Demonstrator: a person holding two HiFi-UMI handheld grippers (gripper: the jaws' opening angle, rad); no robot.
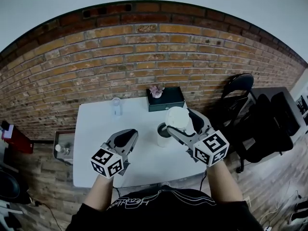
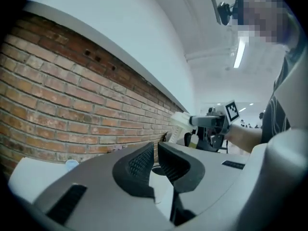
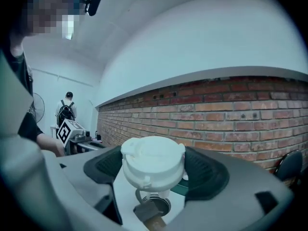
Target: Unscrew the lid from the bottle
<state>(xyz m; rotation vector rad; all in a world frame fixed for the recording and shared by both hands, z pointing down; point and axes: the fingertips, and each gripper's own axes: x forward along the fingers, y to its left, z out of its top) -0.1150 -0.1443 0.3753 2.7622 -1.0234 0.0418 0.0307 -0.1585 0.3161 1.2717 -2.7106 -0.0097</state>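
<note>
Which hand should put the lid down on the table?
Right. The right gripper clamps the white lid in its jaws, above the open bottle. The left gripper is shut and empty.

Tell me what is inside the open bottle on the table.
The bottle shows only a dark mouth; the lid in the right tool covers part of it. Contents cannot be made out.
</note>
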